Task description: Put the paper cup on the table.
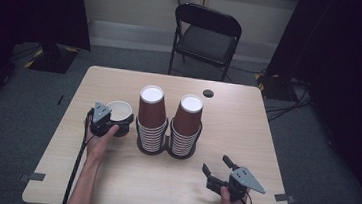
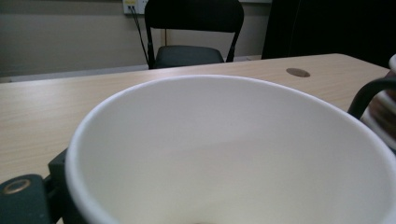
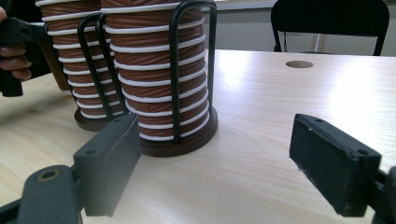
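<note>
White cup between left gripper jaws

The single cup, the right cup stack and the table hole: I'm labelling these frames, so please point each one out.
single cup (image 1: pixel 119 110): high view, white inside.
right cup stack (image 1: pixel 188 117): high view, brown side of the top cup.
table hole (image 3: pixel 299 64): right gripper view, its centre.

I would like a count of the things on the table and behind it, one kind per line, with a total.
Upright single cup, between the left gripper's jaws: 1
Stacks of upside-down brown cups in wire holders: 2
Grippers, left and right: 2
Folding chair: 1
Total: 6
</note>
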`<act>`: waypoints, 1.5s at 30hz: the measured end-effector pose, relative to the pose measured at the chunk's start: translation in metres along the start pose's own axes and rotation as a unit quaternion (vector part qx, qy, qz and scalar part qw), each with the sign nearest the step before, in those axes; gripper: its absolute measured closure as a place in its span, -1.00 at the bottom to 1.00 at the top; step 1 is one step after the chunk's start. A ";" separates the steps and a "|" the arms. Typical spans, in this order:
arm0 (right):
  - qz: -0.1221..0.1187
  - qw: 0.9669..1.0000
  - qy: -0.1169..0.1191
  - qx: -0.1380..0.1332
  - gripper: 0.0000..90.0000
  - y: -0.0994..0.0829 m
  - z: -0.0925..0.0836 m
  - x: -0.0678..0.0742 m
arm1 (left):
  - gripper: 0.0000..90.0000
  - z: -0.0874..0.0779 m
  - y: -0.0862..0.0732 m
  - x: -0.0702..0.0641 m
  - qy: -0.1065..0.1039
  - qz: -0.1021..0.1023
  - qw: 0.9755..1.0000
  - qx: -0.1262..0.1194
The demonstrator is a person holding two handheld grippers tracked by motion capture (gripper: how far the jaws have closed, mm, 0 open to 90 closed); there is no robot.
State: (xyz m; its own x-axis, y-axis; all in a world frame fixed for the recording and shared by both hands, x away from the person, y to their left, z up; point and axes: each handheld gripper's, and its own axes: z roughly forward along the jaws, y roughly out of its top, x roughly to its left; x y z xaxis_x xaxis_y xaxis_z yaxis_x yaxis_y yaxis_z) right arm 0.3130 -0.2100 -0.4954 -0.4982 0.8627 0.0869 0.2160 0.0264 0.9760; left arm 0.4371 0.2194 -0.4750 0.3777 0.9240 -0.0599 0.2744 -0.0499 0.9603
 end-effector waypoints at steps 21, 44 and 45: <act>0.000 1.000 0.000 0.001 -0.65 0.000 0.000 0.000 | -0.68 0.008 -0.015 -0.003 0.003 0.007 0.995 0.100; 0.001 1.000 -0.001 -0.002 -0.65 0.000 0.000 0.000 | -0.65 -0.004 -0.023 -0.004 0.013 0.018 0.991 0.132; 0.001 1.000 0.000 -0.003 -0.65 0.000 -0.001 0.000 | -0.65 -0.006 -0.024 -0.004 0.012 0.013 0.992 0.127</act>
State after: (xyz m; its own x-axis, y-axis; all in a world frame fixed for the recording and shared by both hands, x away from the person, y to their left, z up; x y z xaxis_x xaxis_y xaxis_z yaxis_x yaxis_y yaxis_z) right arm 0.3125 -0.2103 -0.4956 -0.4969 0.8632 0.0890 0.2120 0.0213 0.9770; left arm 0.4240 0.2189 -0.4960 0.3674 0.9297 -0.0257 0.4793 -0.1656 0.8619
